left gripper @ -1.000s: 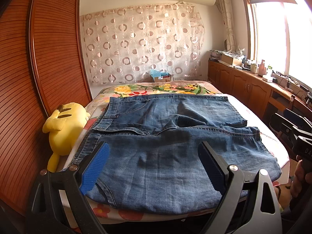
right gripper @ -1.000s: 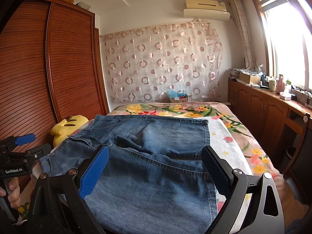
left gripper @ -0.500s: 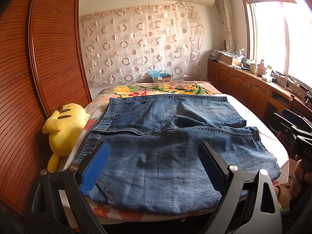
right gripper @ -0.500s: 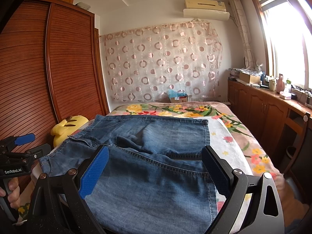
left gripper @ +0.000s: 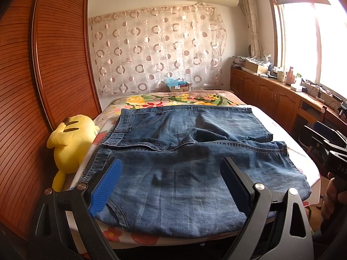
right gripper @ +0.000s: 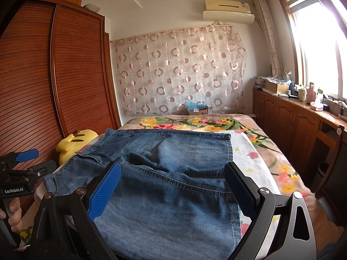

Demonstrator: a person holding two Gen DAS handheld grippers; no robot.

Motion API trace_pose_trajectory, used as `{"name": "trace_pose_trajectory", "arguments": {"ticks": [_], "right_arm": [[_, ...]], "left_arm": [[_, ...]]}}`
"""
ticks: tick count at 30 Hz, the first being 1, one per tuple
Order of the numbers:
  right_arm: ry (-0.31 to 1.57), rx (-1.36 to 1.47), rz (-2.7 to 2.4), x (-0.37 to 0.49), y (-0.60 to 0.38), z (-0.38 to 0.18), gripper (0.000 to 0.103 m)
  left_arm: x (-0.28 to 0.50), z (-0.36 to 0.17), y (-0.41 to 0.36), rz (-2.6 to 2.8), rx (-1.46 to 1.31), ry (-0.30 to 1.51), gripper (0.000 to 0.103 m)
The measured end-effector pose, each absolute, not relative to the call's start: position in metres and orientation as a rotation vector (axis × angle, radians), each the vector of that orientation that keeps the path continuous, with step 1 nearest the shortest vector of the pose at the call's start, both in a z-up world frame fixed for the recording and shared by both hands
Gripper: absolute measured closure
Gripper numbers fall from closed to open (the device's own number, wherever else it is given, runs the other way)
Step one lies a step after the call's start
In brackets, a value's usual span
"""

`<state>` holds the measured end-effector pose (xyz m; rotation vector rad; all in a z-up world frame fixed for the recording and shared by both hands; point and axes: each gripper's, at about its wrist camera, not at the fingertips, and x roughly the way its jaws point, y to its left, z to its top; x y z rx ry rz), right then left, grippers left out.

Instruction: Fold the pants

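Nothing has shifted over the last second: both hand-held grippers, left [left gripper: 171, 184] and right [right gripper: 173, 186], still hover spread apart over the faded blue denim jeans [left gripper: 184, 162] on the floral-sheeted bed [right gripper: 256, 151], fold not begun.

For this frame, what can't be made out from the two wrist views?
- Near edge of the jeans: in both views, the open left gripper and right gripper frames cover it.
- Plush toy: lower part drops behind the bed edge; in the right view the jeans hide most of it.
- Items on the counter: too small and washed out by window glare.
- Lower jeans layers: hidden under the top leg.
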<state>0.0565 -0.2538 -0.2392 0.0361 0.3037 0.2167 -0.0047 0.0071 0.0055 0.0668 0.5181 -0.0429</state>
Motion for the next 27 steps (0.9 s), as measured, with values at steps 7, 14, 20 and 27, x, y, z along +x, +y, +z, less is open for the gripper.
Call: {"name": "trace_pose_trajectory", "arguments": {"ticks": [7,14,20,27], "right_arm": [[0.305,0.036,0.217,0.057,-0.254,-0.24,0.007],[0.318,0.039,0.223,0.058,-0.254,-0.244,0.007],[0.342,0.04,0.224,0.064,-0.26,-0.247,0.007],[0.384,0.024,0.207,0.074,-0.266,-0.25,0.007]], "left_arm": [[-0.001,0.001,0.003,-0.047,0.07,0.526,0.01],[-0.001,-0.001,-0.013,-0.064,0.087,0.561,0.01],[0.01,-0.018,-0.004,-0.067,0.085,0.62,0.01],[0.021,-0.035,0.004,-0.061,0.094,0.675,0.01]]}}
